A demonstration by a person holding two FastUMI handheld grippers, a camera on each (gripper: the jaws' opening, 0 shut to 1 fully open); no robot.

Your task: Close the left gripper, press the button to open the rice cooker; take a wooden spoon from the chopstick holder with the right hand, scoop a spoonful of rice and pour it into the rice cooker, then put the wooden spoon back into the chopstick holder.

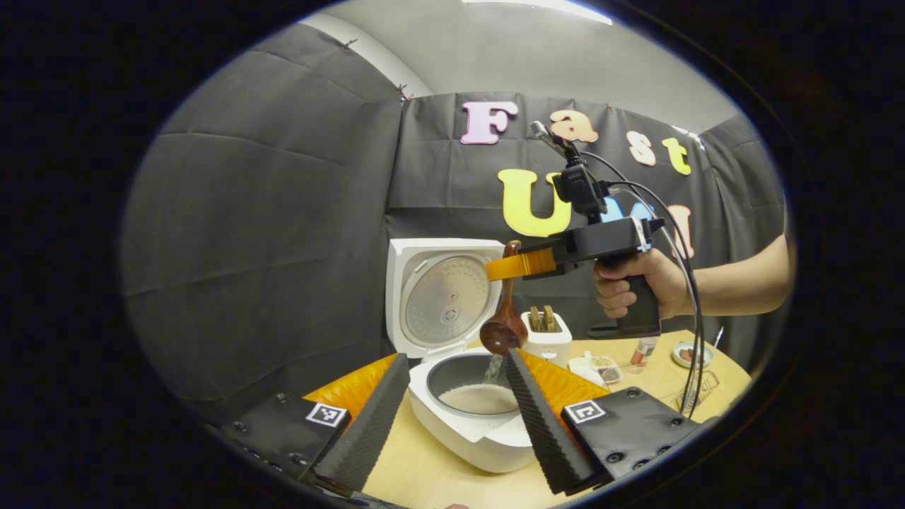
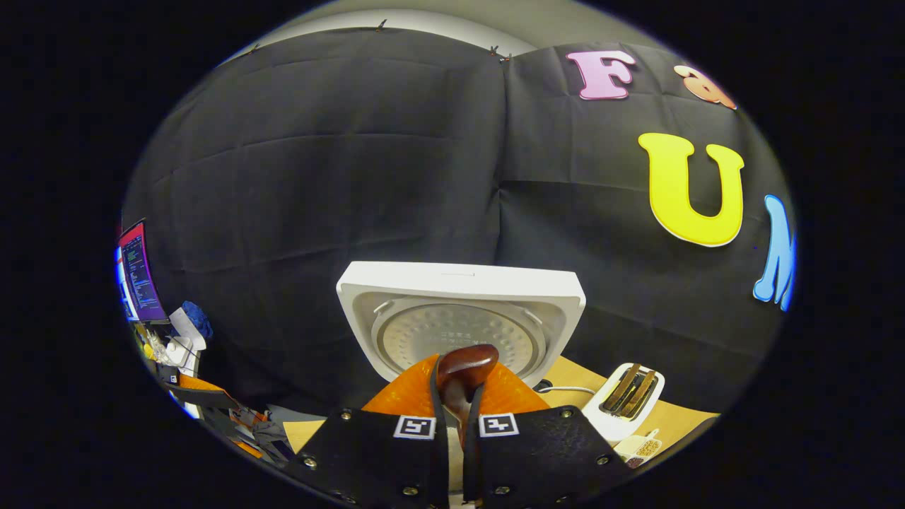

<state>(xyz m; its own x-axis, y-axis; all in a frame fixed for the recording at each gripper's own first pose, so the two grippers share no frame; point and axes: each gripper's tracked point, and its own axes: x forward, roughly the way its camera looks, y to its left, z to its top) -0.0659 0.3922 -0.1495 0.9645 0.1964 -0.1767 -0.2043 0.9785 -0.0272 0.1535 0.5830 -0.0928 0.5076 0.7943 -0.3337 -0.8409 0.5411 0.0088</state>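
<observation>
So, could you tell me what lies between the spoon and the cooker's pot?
Only falling rice, in the left gripper view: it streams from the spoon into the pot.

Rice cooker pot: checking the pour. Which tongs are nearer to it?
Right. The right tongs hold the wooden spoon over the pot; the left tongs sit open in front of it.

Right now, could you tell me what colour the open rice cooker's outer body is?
White; the rice cooker body shows best in the left gripper view.

Wooden table is carrying open rice cooker w/ toaster behind, plus small dishes, bottle & wire rack sitting nearby.
</observation>
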